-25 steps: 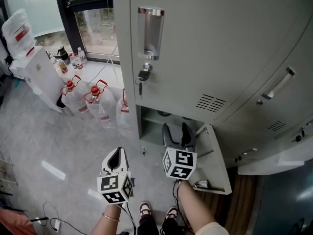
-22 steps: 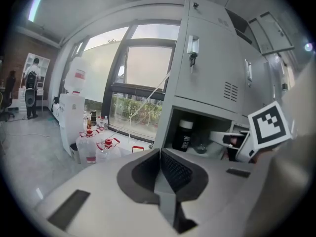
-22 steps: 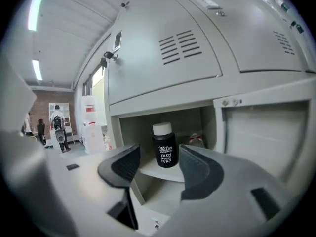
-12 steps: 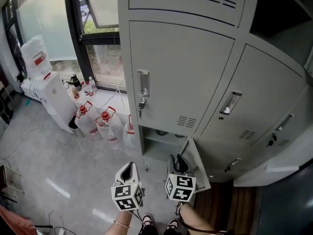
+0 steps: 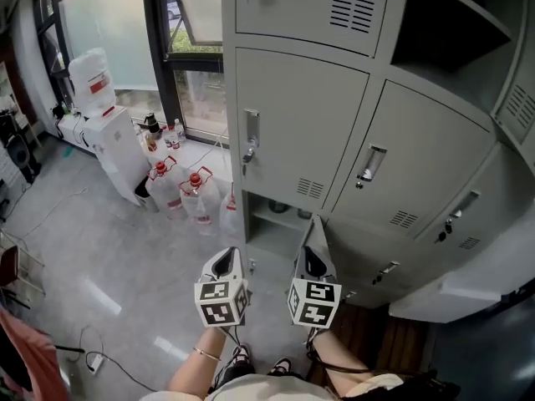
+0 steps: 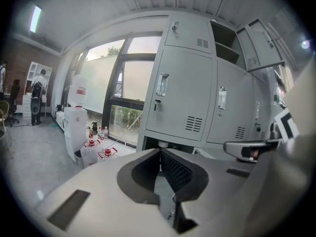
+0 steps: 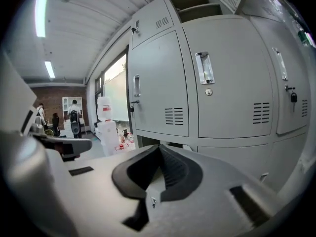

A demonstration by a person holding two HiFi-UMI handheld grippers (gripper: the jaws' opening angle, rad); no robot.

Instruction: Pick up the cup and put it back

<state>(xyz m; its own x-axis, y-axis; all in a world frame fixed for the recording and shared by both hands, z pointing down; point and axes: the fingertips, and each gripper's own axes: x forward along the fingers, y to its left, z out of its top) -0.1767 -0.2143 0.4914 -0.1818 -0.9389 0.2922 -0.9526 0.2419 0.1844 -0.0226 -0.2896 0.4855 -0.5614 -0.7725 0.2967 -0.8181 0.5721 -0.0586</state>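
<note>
1. White water dispenser (image 5: 104,132) and red-capped bottles (image 5: 180,195) stand on the floor at far left, well apart from the work and no part of it.
2. The left gripper (image 5: 224,261) hangs in front of the grey lockers (image 5: 292,132). Its jaws are together, with nothing between them.
3. The bottom compartment (image 5: 269,228) stands open. A pale round item on its shelf, visible in the left gripper view, is judged to be the cup (image 6: 163,143); it is too small to confirm.
4. The right gripper (image 5: 313,260) is held just beside the ajar door (image 5: 318,230). Its jaws have just been closing and now meet, empty.
5. Status: neither gripper holds the cup, which sits inside the compartment. On this evidence, either the put-back is complete or the pick-up has not begun; the views do not settle which.
</note>
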